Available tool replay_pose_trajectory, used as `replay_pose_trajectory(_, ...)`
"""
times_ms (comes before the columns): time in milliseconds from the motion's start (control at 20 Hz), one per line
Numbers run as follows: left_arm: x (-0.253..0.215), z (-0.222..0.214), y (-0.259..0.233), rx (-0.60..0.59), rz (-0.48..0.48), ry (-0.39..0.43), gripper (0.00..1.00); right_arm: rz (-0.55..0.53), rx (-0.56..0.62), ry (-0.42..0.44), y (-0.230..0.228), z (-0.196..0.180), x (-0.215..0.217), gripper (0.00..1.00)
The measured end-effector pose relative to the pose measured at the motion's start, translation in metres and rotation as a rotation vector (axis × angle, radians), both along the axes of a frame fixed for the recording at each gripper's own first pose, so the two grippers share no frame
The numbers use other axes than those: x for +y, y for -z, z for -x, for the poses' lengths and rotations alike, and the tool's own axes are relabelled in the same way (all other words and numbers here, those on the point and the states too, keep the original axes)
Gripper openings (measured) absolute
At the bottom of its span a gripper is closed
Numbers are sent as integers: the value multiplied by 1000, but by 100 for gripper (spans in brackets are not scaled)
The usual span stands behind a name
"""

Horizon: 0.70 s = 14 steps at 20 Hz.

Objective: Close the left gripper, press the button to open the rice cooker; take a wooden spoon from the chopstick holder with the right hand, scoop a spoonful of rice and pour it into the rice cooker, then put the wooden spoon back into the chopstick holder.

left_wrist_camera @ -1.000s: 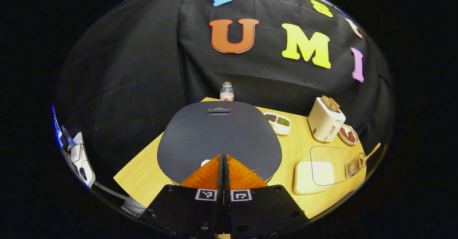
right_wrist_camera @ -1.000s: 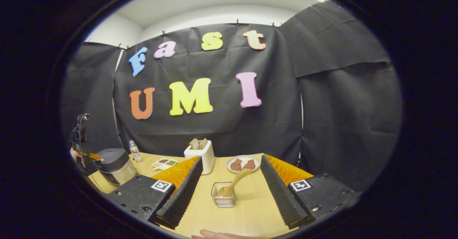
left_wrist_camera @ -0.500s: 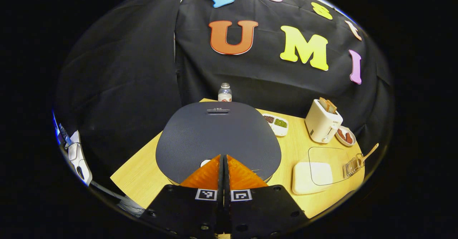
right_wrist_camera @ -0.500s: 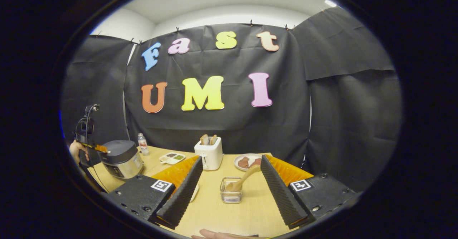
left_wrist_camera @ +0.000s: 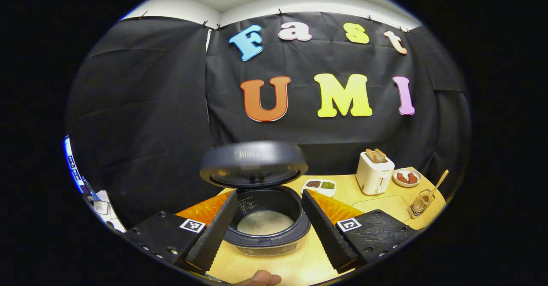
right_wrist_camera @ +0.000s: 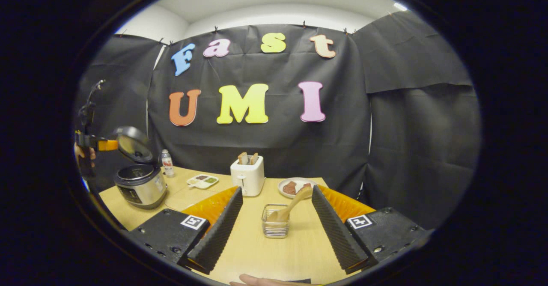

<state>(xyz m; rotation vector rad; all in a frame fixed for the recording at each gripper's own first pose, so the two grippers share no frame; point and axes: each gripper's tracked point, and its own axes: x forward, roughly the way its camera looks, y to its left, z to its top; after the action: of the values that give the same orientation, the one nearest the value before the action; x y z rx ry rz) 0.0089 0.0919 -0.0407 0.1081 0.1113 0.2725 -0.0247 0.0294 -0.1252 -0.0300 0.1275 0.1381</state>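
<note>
A second ago my left claw (left_wrist_camera: 267, 217) was pressed shut over the closed lid; now its fingers stand wide apart with nothing between them, and the rice cooker (left_wrist_camera: 265, 221) sits open just beyond, its round dark lid (left_wrist_camera: 253, 162) tipped up and pale rice showing in the black pot. My right claw (right_wrist_camera: 276, 217) has barely shifted: it stays spread wide and empty, the wire chopstick holder (right_wrist_camera: 275, 227) ahead on the desk (right_wrist_camera: 265, 256) with the wooden spoon (right_wrist_camera: 291, 207) leaning out of it. The desk is pale wood grain. A boxy white toaster (right_wrist_camera: 247, 180), a small plate (right_wrist_camera: 291, 187) and a divided white dish (right_wrist_camera: 203, 180) stand behind, before black cloth.
</note>
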Motion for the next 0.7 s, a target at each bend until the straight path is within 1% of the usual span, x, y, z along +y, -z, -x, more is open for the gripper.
replay_pose_trajectory(50,-1,5,-6,-13,-14,-12,100,7,-5,0,3,0,2,100)
replay_pose_trajectory(100,-7,10,-10,-25,-25,-11,96,8,-4,-4,6,-1,4,100)
replay_pose_trajectory(200,-18,19,-18,-57,-26,6,96,4,13,-6,15,-3,3,100)
replay_pose_trajectory(250,-25,23,-20,-66,-20,19,100,-2,21,-5,19,-4,1,100)
replay_pose_trajectory(300,-30,28,-19,-70,-11,29,95,-7,28,-1,23,-6,-1,100)
replay_pose_trajectory(450,-42,46,-18,-90,-2,54,95,-19,64,22,43,-16,-9,100)
replay_pose_trajectory(600,-47,68,-7,-97,3,57,96,-18,125,43,70,-31,-16,100)
replay_pose_trajectory(700,-48,84,6,-79,4,46,96,-53,163,59,86,-48,-20,100)
